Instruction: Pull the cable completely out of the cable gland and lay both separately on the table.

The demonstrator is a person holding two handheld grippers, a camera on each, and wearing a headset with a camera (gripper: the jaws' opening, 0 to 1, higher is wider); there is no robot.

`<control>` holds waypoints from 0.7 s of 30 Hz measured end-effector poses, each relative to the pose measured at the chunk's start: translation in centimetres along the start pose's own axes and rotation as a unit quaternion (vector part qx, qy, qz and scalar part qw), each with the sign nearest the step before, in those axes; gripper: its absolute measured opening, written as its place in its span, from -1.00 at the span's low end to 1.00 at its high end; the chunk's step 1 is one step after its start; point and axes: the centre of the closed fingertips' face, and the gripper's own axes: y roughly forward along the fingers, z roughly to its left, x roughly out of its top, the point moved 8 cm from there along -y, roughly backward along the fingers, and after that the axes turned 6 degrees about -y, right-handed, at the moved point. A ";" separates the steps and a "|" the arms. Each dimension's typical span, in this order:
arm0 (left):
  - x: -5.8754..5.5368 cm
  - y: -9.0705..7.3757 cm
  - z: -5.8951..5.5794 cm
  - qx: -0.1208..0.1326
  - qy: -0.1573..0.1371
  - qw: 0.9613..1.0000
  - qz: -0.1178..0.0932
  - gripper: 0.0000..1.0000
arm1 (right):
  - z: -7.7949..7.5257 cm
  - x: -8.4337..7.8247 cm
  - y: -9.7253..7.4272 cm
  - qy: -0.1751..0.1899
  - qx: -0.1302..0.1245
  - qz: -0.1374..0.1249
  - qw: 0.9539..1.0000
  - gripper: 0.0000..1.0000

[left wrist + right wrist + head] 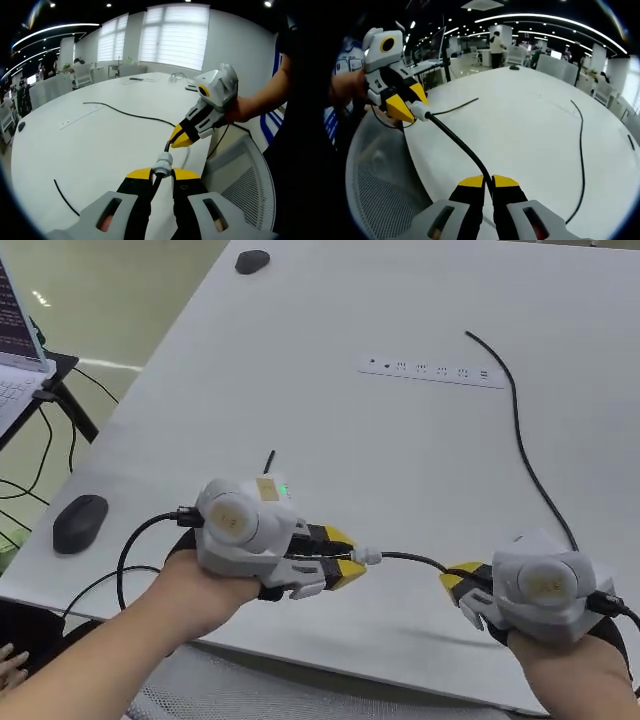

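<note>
Head view: left tongs (348,557) clamped on white cable gland (369,557), held over the table's (400,440) near edge. Black cable (410,558) ran right into right tongs (458,585), pinched tight. Left gripper view: gland gripped between yellow tips. Right gripper view: cable entered gland, far left.

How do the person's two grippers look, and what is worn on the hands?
Both the left gripper and the right gripper have rounded light-grey bodies with a yellowish round disc, black jaws with yellow tips, a black lead behind. The person wears black gloves or straps.
</note>
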 end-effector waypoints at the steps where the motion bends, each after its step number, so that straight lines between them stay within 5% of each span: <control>1: 0.0 0.0 0.0 0.000 0.000 1.000 0.000 -0.71 | 0.0 0.0 0.0 0.003 0.002 0.000 1.000 -1.00; 6: 0.0 0.1 0.1 0.000 0.001 1.000 0.003 -0.71 | 0.2 -0.1 0.0 -0.005 0.002 0.000 1.000 -1.00; 12: -0.1 0.0 0.1 0.002 -0.010 1.000 -0.002 -0.71 | 0.5 0.2 -0.4 -0.056 -0.003 0.011 0.998 -0.98; 16: -0.3 -0.1 0.3 0.002 -0.018 1.000 -0.003 -0.71 | 0.9 1.2 -0.9 -0.119 -0.001 0.011 0.993 -0.94; 21: -0.3 -0.1 0.2 0.000 -0.014 1.000 0.003 -0.71 | 2.6 3.9 -1.5 -0.162 0.019 -0.020 0.986 -0.75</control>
